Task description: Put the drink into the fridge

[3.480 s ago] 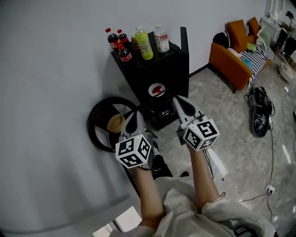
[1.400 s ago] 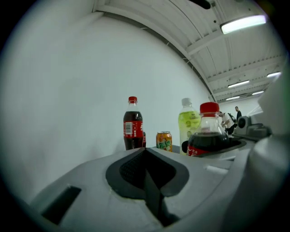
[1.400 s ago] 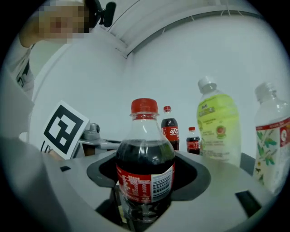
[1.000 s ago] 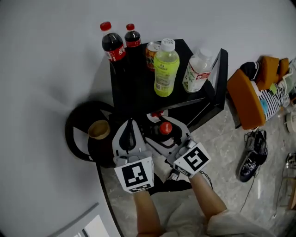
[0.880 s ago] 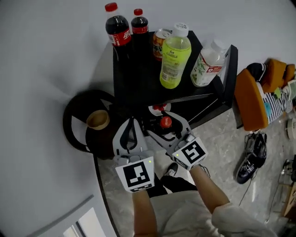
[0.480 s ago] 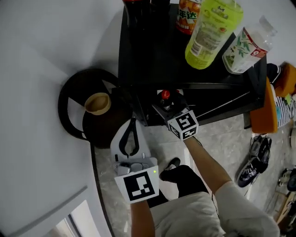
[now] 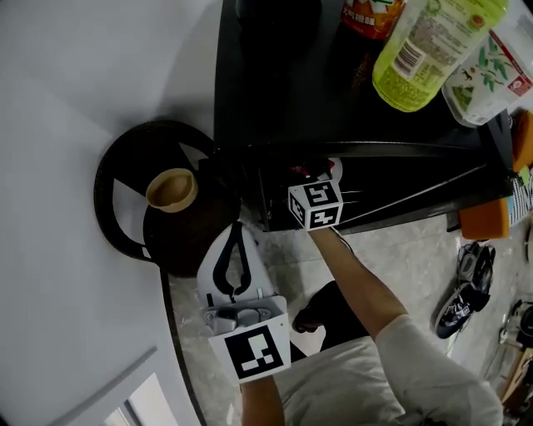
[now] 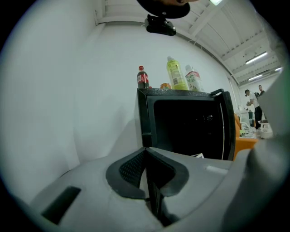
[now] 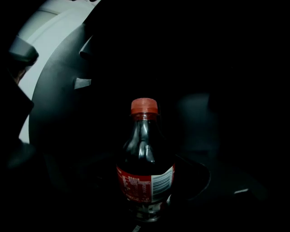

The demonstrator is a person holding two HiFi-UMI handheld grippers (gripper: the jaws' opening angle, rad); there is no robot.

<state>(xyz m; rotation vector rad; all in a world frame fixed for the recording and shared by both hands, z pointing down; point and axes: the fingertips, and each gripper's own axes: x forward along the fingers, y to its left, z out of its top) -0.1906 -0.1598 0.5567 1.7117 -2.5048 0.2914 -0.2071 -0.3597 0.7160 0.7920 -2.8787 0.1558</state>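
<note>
The drink is a small cola bottle [image 9: 145, 158] with a red cap, upright in the right gripper view. My right gripper [image 9: 146, 206] is shut on its lower body, in the dark inside of the black fridge [image 7: 275, 91]. In the head view only that gripper's marker cube [image 7: 315, 205] shows at the fridge opening; its jaws and the bottle are hidden. My left gripper [image 7: 236, 229] hangs low in front of the fridge, shut with nothing in it. The left gripper view shows its closed jaws and the open fridge [image 8: 188, 131] beyond.
On the fridge top stand a green bottle [image 7: 429, 50], an orange can [image 7: 371, 12], a clear bottle [image 7: 491, 75] and a cola bottle [image 8: 142, 78]. The fridge door [image 8: 225, 124] hangs open at the right. A round black stand with a brown bowl [image 7: 172, 190] sits left of the fridge.
My right gripper has carried the cola bottle forward from in front of the fridge into its dark inside. The left gripper has stayed low and shut.
</note>
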